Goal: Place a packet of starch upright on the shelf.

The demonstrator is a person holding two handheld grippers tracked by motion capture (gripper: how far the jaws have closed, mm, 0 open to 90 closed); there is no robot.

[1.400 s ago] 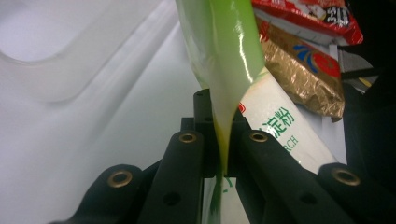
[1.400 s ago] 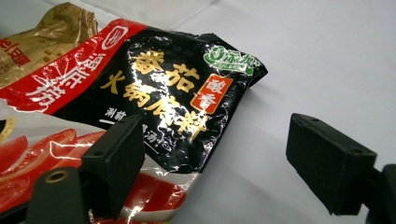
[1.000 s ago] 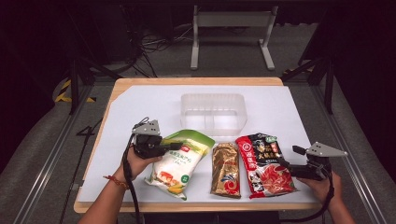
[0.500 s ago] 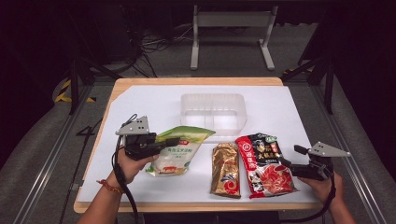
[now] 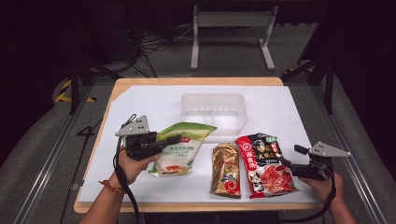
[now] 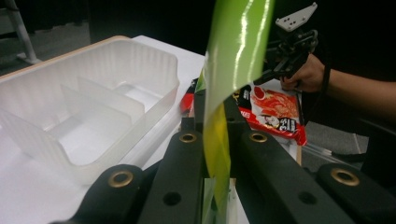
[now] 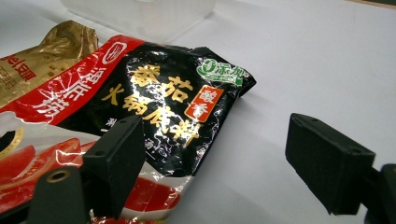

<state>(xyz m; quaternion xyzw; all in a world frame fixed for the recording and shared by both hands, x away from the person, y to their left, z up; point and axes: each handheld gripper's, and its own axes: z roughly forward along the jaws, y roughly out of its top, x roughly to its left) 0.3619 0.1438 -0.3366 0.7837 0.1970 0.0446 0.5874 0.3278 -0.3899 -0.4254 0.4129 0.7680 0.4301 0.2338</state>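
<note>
Glossy green pouch (image 5: 180, 149) in left gripper (image 5: 169, 140) fingers; right gripper (image 7: 219, 163) fingers wide, nr crinkly black-red packet (image 7: 154, 107).

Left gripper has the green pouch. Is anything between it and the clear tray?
Nothing visible. The green pouch, clamped in the left gripper, sits just near-left of the clear divided tray, with bare white table between. The gold and red packets lie off to the right.
</note>
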